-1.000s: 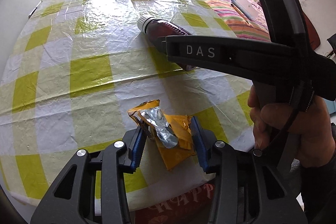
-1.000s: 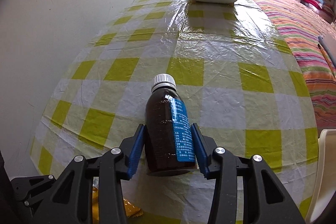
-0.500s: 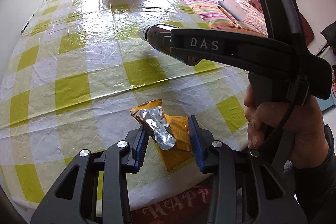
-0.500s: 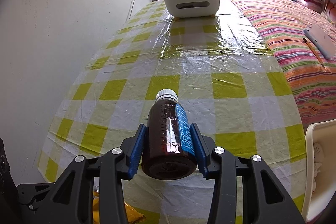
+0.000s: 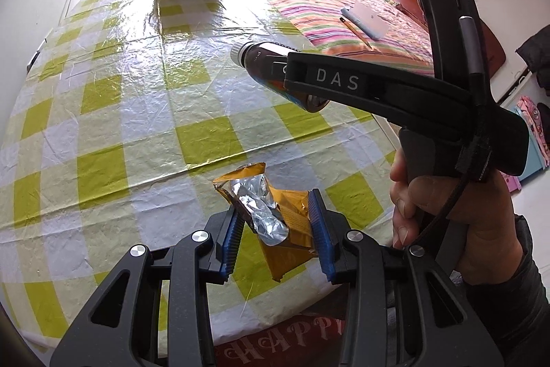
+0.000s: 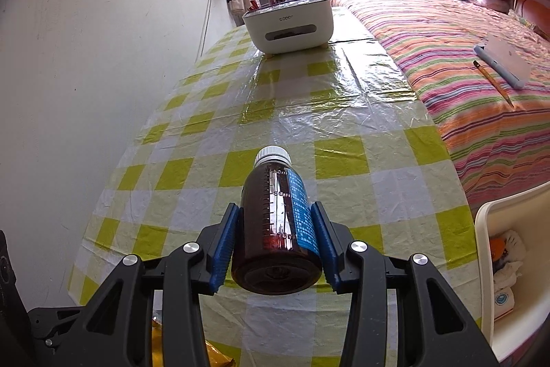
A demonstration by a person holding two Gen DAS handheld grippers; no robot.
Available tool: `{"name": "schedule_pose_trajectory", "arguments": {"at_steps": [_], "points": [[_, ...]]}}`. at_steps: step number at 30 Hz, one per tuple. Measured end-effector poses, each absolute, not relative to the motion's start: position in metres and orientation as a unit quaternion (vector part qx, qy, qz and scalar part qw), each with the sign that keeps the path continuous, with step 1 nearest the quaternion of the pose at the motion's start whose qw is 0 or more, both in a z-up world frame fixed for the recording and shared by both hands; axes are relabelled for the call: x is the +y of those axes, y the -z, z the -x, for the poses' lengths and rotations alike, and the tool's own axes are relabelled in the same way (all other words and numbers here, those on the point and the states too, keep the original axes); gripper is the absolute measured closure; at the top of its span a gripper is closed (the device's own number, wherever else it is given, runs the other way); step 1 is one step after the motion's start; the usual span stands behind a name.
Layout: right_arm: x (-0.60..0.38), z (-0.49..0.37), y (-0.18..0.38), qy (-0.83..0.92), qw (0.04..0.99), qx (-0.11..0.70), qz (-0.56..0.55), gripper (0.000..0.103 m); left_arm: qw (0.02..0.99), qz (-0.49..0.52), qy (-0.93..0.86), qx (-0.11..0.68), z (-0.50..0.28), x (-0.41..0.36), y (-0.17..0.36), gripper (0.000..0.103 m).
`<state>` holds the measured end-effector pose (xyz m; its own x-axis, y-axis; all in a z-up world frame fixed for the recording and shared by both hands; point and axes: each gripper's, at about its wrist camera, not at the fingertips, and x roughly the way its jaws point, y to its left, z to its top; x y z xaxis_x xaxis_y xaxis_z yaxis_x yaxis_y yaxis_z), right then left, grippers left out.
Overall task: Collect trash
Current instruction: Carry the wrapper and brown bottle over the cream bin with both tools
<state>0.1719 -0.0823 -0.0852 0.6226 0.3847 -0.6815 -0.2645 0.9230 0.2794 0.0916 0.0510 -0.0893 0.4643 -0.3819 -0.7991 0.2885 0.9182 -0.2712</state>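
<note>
1. Left gripper (image 5: 275, 231): the 2 blue pads pinch a crumpled gold wrapper (image 5: 275, 215) with silver foil lining; the wrapper sticks out ahead of the pads and hangs below them, over the near edge of the table (image 5: 137, 112).
2. Right gripper (image 6: 275, 241): both blue pads press the sides of a brown bottle (image 6: 276, 226), held near its base. White cap points away from the camera, blue label on the right side, graduation marks face up.
3. In the left wrist view the bottle (image 5: 271, 71) shows in the air above the tablecloth, cap toward the left, in a black gripper marked DAS. A hand (image 5: 457, 215) in a dark sleeve grips that gripper's handle at right.
4. Table has a yellow-green and white checked plastic cover. White organizer box (image 6: 292, 23) with pens sits at the far end.
5. Striped bed cover (image 6: 464, 57) runs along the right of the table; a flat grey case (image 6: 505, 64) and a pencil (image 6: 491, 83) lie on it.
6. White bin (image 6: 488, 229) at lower right of the right wrist view, beside the table edge, with crumpled waste inside.
7. Red cloth with "HAPP" lettering (image 5: 285, 339) shows below the table edge.
</note>
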Motion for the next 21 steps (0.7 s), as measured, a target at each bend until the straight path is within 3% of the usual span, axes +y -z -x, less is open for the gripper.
{"name": "schedule_pose_trajectory", "arguments": {"at_steps": [21], "points": [[-0.151, -0.172, 0.081, -0.139, 0.908, 0.369, -0.143, 0.061, 0.854, 0.038, 0.227, 0.467, -0.098, 0.008, 0.069, 0.067]]}}
